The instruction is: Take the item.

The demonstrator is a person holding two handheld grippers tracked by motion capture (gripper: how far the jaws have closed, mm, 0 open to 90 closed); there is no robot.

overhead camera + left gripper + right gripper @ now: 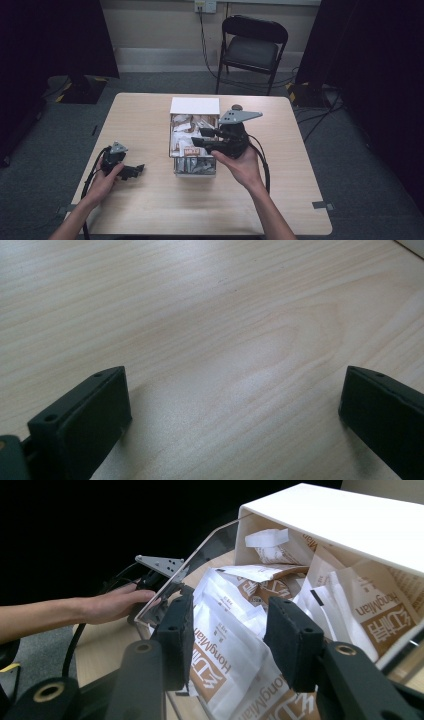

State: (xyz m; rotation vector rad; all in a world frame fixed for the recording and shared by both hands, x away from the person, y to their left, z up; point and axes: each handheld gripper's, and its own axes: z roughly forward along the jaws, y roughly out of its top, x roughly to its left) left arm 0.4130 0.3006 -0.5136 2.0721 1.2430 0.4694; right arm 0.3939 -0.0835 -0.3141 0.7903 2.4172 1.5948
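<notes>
light wood table [150, 210], a clear-walled box [176, 167] with a white lid [194, 105] set at its middle. the box was seen packed with white and brown sachets [192, 131], printed "hongmian" as read in the right gripper view.

right claw [201, 137] was held above the box, jaws pointed toward the person's left, over the sachets. in the right gripper view the right claw [229, 627] was seen with its jaws standing partly apart, one white sachet [225, 665] lying between them. the left pad was seen close against the packet's edge; whether either pad pressed on it could not be told. the sachet was still resting in the pile inside the box, not lifted.

left claw [137, 171] was laid on the table well to the left of the box, a hand [106, 182] wrapped on its body. in the left gripper view the left claw [235, 405] was seen released, jaws wide apart, bare wood between them.

a black folding chair [254, 45] was noted beyond the far edge of the table, cables on the grey floor behind it.
</notes>
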